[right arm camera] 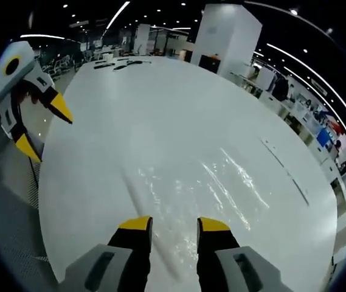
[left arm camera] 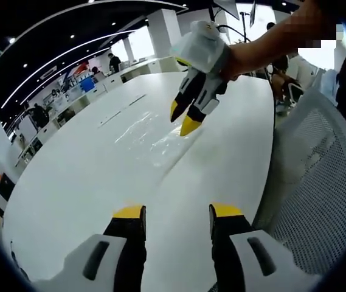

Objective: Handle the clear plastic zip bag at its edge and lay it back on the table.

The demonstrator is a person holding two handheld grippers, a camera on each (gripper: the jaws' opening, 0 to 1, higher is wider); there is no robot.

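Rising from the bottom of the left gripper view, the left gripper (left arm camera: 177,213) stands with its yellow-tipped jaws wide apart over bare white table (left arm camera: 81,188), holding nothing. Just to the right of it the table edge curves up the frame, and beyond that edge sits a white mesh chair back (left arm camera: 318,182). Farther up, at centre, the clear plastic zip bag (left arm camera: 145,137) lies flat on the table, visible mainly as glare and wrinkles; its outline is hard to trace. The right gripper (left arm camera: 183,120) reaches in from the upper right on a bare forearm, its jaws narrowly parted with the tips at the bag's right edge; whether they touch it is unclear.

In the right gripper view, the right gripper (right arm camera: 174,224) shows a moderate gap, the bag (right arm camera: 215,179) just ahead. Open tabletop stretches to the top of the frame. The left gripper (right arm camera: 42,128) hovers at upper left, jaws spread.
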